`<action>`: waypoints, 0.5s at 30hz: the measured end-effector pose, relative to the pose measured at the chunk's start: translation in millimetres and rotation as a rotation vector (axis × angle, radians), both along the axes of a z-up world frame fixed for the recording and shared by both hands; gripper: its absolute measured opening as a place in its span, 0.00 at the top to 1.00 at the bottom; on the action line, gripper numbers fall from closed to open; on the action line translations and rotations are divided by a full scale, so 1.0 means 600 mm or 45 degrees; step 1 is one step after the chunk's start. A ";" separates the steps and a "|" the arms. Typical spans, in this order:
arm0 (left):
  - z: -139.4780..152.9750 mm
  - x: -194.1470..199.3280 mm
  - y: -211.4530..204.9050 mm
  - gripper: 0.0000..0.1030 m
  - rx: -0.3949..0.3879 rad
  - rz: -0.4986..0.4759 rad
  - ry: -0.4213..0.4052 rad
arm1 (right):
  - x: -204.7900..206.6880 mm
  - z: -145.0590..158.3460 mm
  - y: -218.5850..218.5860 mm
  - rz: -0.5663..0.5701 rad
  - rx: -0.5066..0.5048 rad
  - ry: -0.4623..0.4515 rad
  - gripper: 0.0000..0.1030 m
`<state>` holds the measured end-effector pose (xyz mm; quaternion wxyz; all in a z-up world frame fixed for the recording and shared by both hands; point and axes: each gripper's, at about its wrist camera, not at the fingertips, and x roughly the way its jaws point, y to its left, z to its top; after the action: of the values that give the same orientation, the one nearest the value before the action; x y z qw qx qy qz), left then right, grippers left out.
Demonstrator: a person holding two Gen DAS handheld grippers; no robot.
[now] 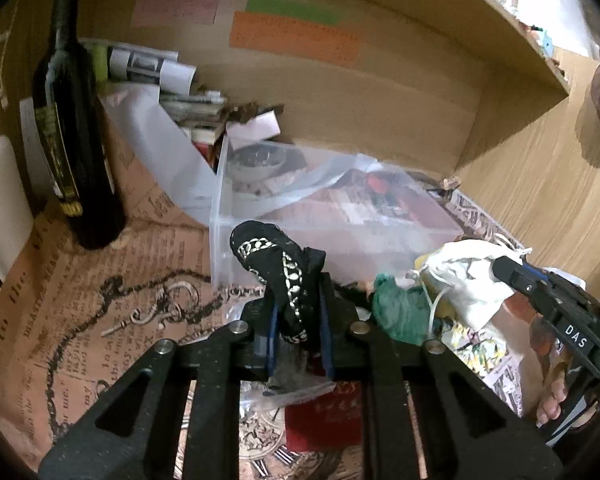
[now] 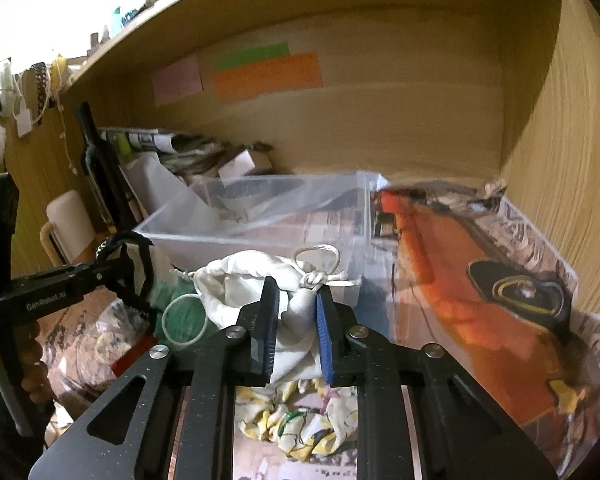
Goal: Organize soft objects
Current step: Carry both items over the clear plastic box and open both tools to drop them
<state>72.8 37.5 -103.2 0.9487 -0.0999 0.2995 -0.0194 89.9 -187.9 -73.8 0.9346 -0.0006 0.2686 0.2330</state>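
My left gripper (image 1: 298, 300) is shut on a black cloth with a silver chain print (image 1: 276, 264), held just in front of the clear plastic bin (image 1: 220, 216). My right gripper (image 2: 298, 300) is shut on a white drawstring pouch (image 2: 256, 276), also just before the bin (image 2: 260, 236). The pouch also shows in the left wrist view (image 1: 466, 276), with the right gripper (image 1: 500, 266) on it. The left gripper (image 2: 112, 268) with the black cloth (image 2: 134, 276) shows at the left of the right wrist view. A green mesh bag (image 1: 400, 308) and a yellow-patterned scrunchie (image 2: 300, 428) lie below.
A dark wine bottle (image 1: 74, 152) stands at the left, beside a white cup (image 1: 0, 208). Papers and books (image 1: 172, 92) are piled behind the bin. Wooden shelf walls (image 2: 560, 160) close in the back and right. Printed paper (image 1: 80, 320) covers the shelf floor.
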 end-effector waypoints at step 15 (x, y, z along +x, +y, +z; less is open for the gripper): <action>0.093 0.015 0.001 0.86 0.041 -0.026 -0.168 | 0.021 0.073 0.009 -0.013 0.036 -0.180 0.85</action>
<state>81.7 38.0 -47.3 0.9676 -0.0799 0.2375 -0.0307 102.4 -182.3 -30.2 0.9524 -0.0026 0.1986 0.2312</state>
